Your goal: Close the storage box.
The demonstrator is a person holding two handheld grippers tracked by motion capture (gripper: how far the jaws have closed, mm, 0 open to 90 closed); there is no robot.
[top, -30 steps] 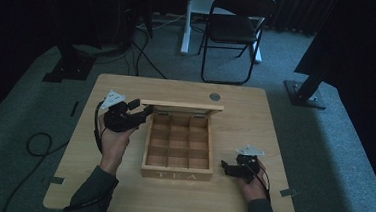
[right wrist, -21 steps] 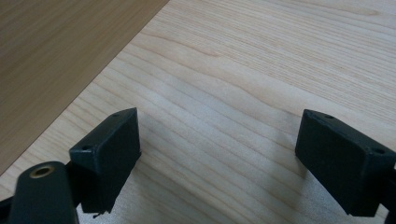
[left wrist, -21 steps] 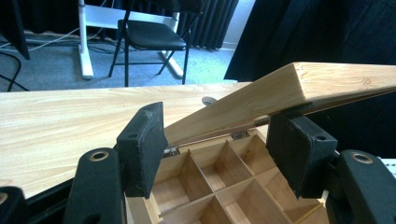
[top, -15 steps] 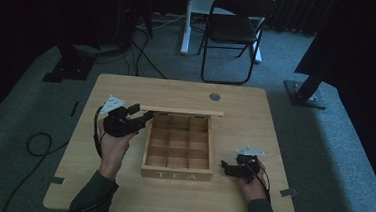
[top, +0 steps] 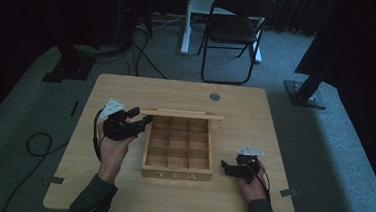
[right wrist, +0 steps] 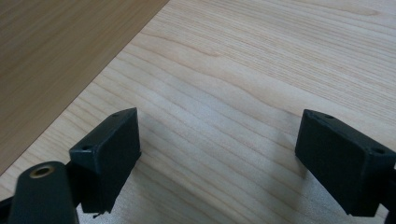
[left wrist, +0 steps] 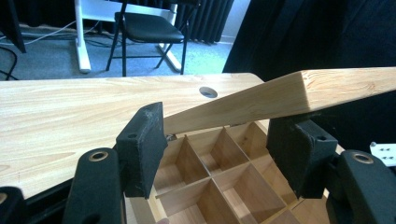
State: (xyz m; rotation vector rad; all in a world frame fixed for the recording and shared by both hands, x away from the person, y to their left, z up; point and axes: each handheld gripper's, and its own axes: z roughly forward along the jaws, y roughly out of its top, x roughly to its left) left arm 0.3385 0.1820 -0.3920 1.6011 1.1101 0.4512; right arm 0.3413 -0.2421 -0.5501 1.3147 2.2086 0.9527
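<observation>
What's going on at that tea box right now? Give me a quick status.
Left gripper at the box's raised lid, jaws astride its edge, grip unclear. Right gripper open, idle on the table. Tea box open, compartments empty. Nothing in the way.

Light wood table (top: 127, 86) with round cable hole (top: 214, 96) near far edge. Open wooden tea box (top: 178, 148) sits mid-table, nine compartments, lid (top: 182, 114) raised at the far side. Grey carpet floor (top: 323, 145) underneath.
</observation>
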